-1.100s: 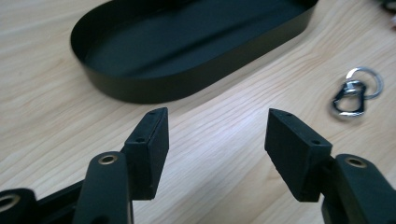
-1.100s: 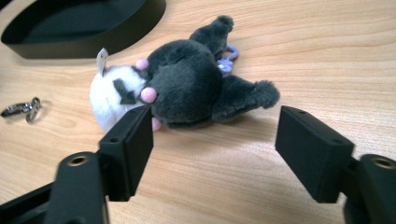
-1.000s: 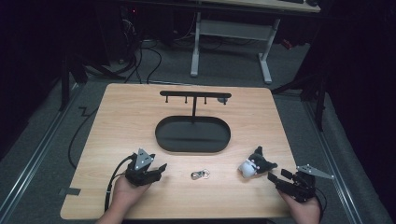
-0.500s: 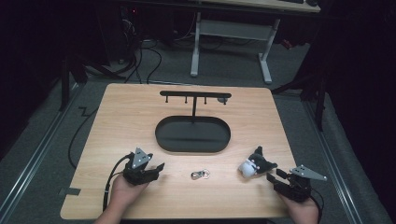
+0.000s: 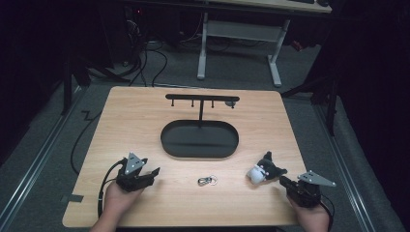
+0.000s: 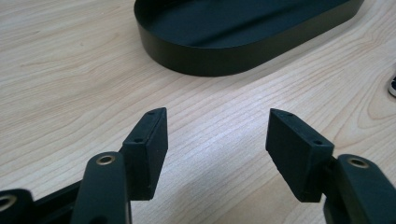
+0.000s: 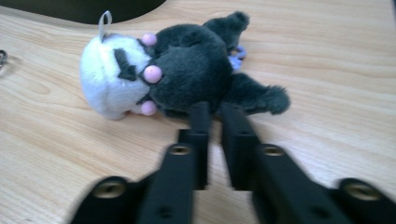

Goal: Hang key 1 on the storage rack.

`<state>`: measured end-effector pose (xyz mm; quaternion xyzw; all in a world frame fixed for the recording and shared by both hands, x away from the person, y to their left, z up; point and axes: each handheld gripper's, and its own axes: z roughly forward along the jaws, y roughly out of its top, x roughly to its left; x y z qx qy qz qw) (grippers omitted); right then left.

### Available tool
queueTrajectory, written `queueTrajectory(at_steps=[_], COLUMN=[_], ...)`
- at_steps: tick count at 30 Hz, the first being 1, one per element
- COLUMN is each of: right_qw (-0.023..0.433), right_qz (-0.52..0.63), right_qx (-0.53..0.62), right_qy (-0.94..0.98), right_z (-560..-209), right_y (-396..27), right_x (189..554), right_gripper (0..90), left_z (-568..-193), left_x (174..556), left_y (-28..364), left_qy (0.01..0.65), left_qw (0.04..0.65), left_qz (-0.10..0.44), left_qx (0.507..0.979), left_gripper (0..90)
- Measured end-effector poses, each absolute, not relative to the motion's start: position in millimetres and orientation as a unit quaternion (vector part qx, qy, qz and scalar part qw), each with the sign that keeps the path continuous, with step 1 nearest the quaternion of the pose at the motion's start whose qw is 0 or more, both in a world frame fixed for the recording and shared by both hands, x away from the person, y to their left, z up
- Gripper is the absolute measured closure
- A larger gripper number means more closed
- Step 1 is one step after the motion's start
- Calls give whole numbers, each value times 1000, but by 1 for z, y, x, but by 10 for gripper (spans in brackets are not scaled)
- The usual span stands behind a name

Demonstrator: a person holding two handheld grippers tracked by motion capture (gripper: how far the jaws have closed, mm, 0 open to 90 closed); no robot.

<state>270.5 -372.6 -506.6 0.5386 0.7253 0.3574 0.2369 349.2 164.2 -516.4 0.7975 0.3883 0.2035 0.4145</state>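
The plush toy (image 7: 187,70) is lying on its side on the table (image 5: 145,121), at the near right, just right of the keyring (image 5: 207,181). The right gripper (image 7: 217,109) is sitting against its dark underside, and its jaws have just been closing: they are standing almost together, with no fur visibly caught between them. For a sure grasp, it should be reopening and biting deeper into the body (not a thin limb). The left gripper (image 6: 217,135) is hovering wide and empty. The oval tray (image 5: 169,145), under the hook stand (image 5: 201,100), is holding nothing.
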Motion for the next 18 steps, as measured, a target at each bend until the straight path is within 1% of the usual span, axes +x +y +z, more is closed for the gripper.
queueTrajectory(at_steps=[7, 18], right_qw=[241, 245], right_qz=[326, 319], right_qx=[547, 534], right_qy=[733, 743], right_z=[-510, -513], right_y=[-369, -363], right_x=[279, 304], right_gripper=[900, 900], left_z=[-516, -518], left_x=[346, 334], left_y=[171, 186], left_qy=[400, 413], left_qw=[422, 407], left_qz=[202, 213], left_qx=[788, 786], left_gripper=[385, 379])
